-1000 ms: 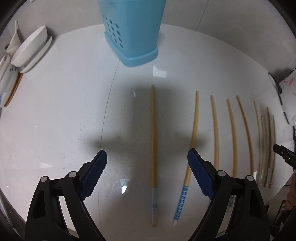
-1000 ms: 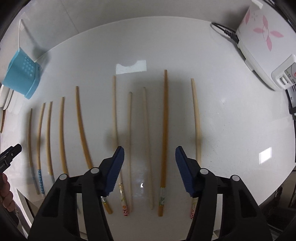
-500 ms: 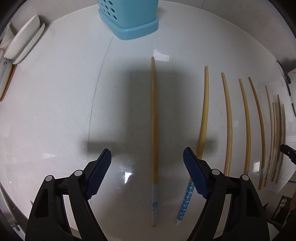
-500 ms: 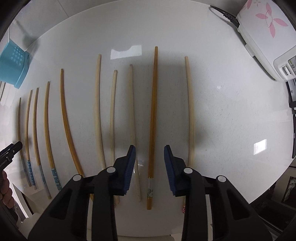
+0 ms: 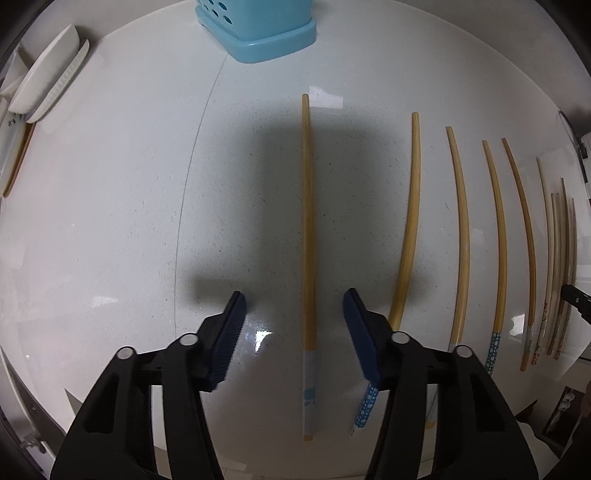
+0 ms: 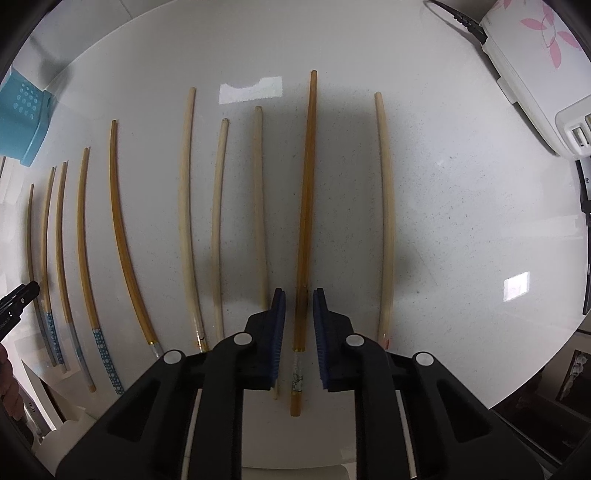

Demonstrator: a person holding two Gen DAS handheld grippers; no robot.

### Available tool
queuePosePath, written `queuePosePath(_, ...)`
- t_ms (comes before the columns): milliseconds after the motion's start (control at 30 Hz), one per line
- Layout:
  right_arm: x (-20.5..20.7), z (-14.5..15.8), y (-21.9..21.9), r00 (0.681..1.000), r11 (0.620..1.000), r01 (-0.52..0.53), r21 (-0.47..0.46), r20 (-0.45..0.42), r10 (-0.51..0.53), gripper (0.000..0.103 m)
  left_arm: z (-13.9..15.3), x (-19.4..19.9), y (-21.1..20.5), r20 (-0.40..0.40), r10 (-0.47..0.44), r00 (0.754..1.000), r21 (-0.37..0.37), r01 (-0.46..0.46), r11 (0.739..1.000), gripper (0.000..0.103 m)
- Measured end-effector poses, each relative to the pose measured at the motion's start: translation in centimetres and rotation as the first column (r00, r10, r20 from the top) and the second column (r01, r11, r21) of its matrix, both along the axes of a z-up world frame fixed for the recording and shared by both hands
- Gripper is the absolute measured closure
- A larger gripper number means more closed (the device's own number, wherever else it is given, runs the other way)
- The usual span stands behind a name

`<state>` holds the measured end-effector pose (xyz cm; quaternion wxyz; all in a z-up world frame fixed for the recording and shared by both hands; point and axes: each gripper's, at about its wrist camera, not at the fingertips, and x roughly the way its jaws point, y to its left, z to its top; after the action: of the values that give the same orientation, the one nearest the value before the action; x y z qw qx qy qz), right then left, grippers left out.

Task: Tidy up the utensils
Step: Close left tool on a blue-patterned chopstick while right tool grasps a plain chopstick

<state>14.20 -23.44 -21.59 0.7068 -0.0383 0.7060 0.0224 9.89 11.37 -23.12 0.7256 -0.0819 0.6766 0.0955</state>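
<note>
A slim amber chopstick [image 6: 306, 206] is framed by the ribbed blue pads of the right gripper [image 6: 299, 295], whose jaws have just been closing, not yet clenched on it. A straight bamboo chopstick [image 5: 308, 229] is straddled by the left gripper [image 5: 293, 299], also closing but still released, with a perforated blue basket [image 5: 258, 33] at 12 o'clock.

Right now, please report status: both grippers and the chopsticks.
Left gripper open, closing astride one chopstick. Right gripper closing around darker chopstick, slim gaps remain. Nothing in the way.

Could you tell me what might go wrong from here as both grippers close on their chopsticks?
The right gripper, whose jaws have just been closing, straddles the dark chopstick, but a pale chopstick lies close beside one blue pad and could be nudged. The left gripper, also closing, has its chopstick off-centre, nearer one pad, so it may roll or skew on the glossy counter.
</note>
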Motion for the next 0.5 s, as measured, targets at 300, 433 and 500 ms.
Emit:
queuePosePath(300,1.0,-0.7,0.1,1.000,1.000,0.018,-0.002,-0.016,-0.018,0.097,0.7,0.8,-2.6,-0.042,-0.016,0.999,-0.008,0.016,1.000,0.096)
queuePosePath(433,1.7,0.4,0.3,1.000,1.000,0.022,-0.007,-0.005,-0.022,0.097,2.6,0.3,-3.7,-0.026,-0.021,0.999,-0.017,0.020,1.000,0.096)
queuePosePath(500,1.2,1.1,0.0,1.000,1.000,0.023,-0.006,0.006,-0.023,0.097,3.6,-0.9,-4.6,-0.008,-0.023,1.000,-0.015,0.023,1.000,0.096)
